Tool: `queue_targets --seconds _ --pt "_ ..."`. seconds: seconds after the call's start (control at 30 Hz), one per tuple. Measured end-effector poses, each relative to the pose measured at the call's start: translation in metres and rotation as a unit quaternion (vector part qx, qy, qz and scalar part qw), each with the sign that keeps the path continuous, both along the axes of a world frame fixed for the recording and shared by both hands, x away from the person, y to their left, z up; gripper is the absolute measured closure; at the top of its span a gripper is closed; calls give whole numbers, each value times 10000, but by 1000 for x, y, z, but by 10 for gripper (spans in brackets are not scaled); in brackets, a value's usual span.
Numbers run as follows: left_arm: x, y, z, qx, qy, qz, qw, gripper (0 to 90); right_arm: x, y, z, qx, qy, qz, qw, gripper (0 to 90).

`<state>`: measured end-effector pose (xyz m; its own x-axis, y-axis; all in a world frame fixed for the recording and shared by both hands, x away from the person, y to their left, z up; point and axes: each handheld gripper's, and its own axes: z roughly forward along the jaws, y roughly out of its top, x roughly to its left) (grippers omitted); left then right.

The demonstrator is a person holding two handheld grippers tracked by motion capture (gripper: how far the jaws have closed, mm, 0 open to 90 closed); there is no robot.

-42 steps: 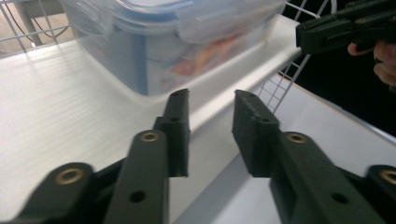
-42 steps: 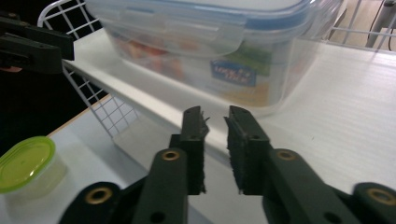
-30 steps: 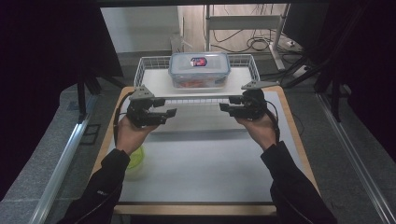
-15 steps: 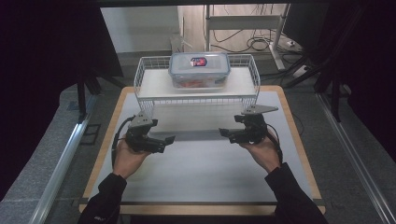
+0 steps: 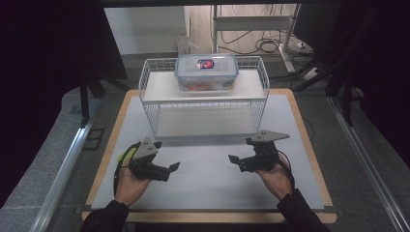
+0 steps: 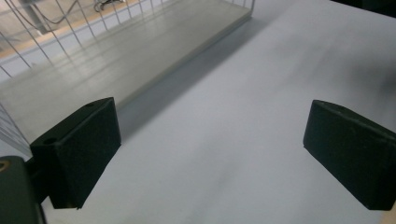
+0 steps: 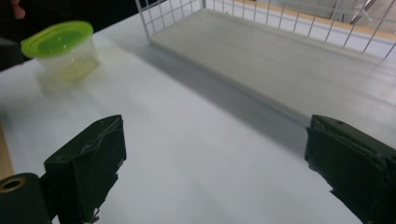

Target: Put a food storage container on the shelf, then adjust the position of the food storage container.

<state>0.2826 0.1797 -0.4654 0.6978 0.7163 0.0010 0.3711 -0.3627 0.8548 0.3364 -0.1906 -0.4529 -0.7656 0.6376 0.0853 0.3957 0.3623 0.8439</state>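
My left gripper (image 5: 170,170) hovers low over the white mat (image 5: 203,188), left of centre, jaws pointing right. It is open with nothing between its pads (image 6: 74,154). My right gripper (image 5: 236,162) mirrors it on the right, open and empty, pads (image 7: 88,163) wide apart. A white wire rack (image 5: 203,104) with two shelves stands behind both. On its top shelf sits a clear lidded box (image 5: 206,72) with red contents. A small tub with a green lid (image 7: 63,46) stands on the mat by the left hand; in the high view a bit of the tub (image 5: 127,154) peeks out beside the left gripper.
The mat lies on a wooden board (image 5: 309,145) with a metal rail (image 5: 67,164) along the left side. The rack's lower shelf (image 6: 116,60) is bare. Cables and a metal stand (image 5: 251,29) sit beyond the table.
Both hands have drawn back from the rack's front toward the near side of the mat. Both grippers stayed open and empty.
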Motion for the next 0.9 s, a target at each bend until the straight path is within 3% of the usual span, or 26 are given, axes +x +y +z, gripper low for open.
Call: queue_targets --seconds 0.07,0.17,0.33,0.43,0.5,0.6,0.67,0.7,0.73,0.9 --pt "-4 2 -5 -63 64 5 10000 40 -2 -1 -3 -51 -21 27 10000 53" --pt "-8 4 -12 30 182 83 9998 37 -7 -5 -11 -172 -30 -22 9998 53" --pt "-7 10 -16 66 374 235 9990 31 -6 -11 -21 -263 103 -133 9995 53" --pt "-6 17 -16 -33 480 364 9982 45 -4 -12 -27 -392 93 -187 9990 55" --pt "-6 21 -16 63 414 470 9980 74 -3 -12 -30 -457 102 -187 9987 56" --pt "-9 31 -15 109 332 680 9971 188 -3 -12 -33 -536 106 -188 9983 57" --pt "-11 42 -13 -24 332 759 9966 312 -2 -12 -34 -543 102 -186 9983 57" --pt "-12 47 -13 -53 327 853 9958 422 -3 -13 -34 -545 115 -192 9983 58" --pt "-13 53 -12 -60 324 947 9950 422 -3 -13 -34 -545 115 -192 9983 58" --pt "-21 85 -12 21 331 1450 9889 730 -2 -13 -37 -592 136 -186 9980 63"
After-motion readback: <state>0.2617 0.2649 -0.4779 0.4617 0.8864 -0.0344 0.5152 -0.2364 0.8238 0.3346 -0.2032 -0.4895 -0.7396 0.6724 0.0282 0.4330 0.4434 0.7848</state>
